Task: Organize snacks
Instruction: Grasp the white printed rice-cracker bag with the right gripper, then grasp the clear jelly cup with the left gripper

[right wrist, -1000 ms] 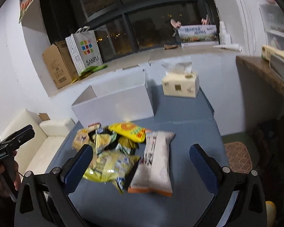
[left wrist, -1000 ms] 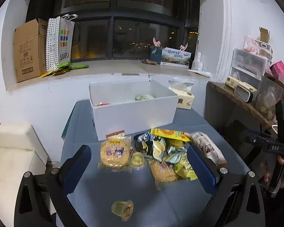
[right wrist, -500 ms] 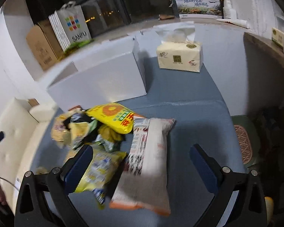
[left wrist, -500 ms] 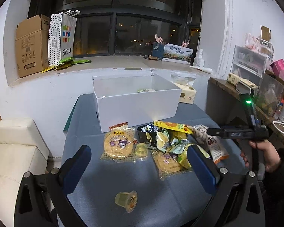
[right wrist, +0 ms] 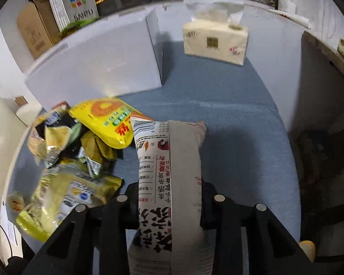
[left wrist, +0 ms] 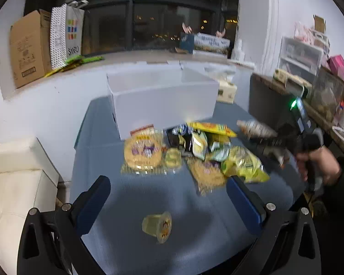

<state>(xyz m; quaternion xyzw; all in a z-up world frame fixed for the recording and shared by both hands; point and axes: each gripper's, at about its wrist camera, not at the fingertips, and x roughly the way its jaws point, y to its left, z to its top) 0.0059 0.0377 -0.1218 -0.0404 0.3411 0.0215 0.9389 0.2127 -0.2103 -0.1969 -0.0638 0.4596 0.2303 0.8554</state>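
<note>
Right claw (right wrist: 169,208), wide half-second ago, now clamped on long white snack pack (right wrist: 169,160); left claw (left wrist: 169,197) wide.

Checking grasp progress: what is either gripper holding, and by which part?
Right gripper clamps the long white snack bag across its near half. Left gripper holds nothing.

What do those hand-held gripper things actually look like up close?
The left hand-held gripper has a black frame with silver bolts and two blue rectangular finger pads. The right hand-held gripper has the same black bolted frame; seen from the left camera, its black handle carries a green light.
</note>
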